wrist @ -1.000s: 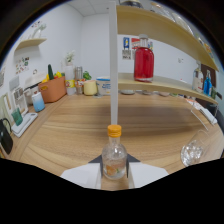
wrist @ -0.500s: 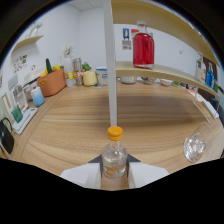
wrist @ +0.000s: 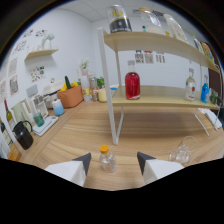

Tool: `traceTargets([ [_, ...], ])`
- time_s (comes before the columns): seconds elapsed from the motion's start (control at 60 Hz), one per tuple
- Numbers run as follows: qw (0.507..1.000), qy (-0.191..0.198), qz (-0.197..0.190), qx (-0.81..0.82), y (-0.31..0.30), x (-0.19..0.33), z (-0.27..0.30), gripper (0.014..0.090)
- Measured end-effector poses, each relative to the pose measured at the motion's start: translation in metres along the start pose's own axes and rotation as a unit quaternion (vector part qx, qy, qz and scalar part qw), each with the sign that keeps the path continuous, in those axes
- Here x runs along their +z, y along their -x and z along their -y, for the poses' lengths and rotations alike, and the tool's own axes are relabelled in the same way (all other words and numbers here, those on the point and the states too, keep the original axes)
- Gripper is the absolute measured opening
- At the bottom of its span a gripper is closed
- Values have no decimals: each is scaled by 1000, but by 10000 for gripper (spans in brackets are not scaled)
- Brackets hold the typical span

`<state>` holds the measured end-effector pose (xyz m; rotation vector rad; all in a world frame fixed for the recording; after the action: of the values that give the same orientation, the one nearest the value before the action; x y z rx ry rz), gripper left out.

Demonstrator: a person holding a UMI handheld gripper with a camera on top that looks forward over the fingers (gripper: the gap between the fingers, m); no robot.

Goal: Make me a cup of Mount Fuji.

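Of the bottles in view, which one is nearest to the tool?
The small clear bottle with the orange cap, standing on the wooden table between the open tool's fingers. The red bottle and the others stand far beyond, on the shelf.

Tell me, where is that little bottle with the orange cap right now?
In the gripper view, the small orange-capped bottle stands on the wooden counter between the open gripper fingers, untouched, near the white shelf post, with a clear glass to its right.
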<state>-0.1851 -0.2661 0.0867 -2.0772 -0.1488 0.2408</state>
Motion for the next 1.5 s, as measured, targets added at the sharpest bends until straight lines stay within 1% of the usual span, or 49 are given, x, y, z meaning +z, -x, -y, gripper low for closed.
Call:
traceTargets([
  [0.1,998,-48,-10,-26,-31,-35,25,860],
  [0.167,997,-64,-21,-36,-54,-53,32,861],
  [0.217,997,-68,-29,-36,-75,-63,32,862],
  [0.383,996,-56,-62,-25,-142,-75,21,854],
  [0.483,996,-47,-76,-27,-171,-77,16,854],
  [0.533,995,-49,-79,-27,-181,-78,19,854],
  [0.617,994,-63,-82,-25,-197,-82,38,854],
  [0.767,990,-106,-90,-22,-228,-83,90,866],
  [0.867,987,-127,-101,-16,-257,-72,123,856],
  [0.95,985,-135,-109,-15,-282,-57,144,842],
  [1.0,984,-135,-110,-18,-294,-46,154,815],
  [1.083,985,-126,-117,-27,-314,-26,164,765],
  [1.133,985,-121,-116,-29,-322,-15,167,710],
  [1.167,986,-115,-117,-31,-326,-8,168,654],
  [1.233,987,-105,-120,-36,-334,5,167,516],
  [1.283,988,-101,-113,-40,-333,11,166,425],
  [1.3,988,-101,-109,-41,-331,12,167,382],
  [1.5,989,-98,-108,-31,-331,11,168,359],
])
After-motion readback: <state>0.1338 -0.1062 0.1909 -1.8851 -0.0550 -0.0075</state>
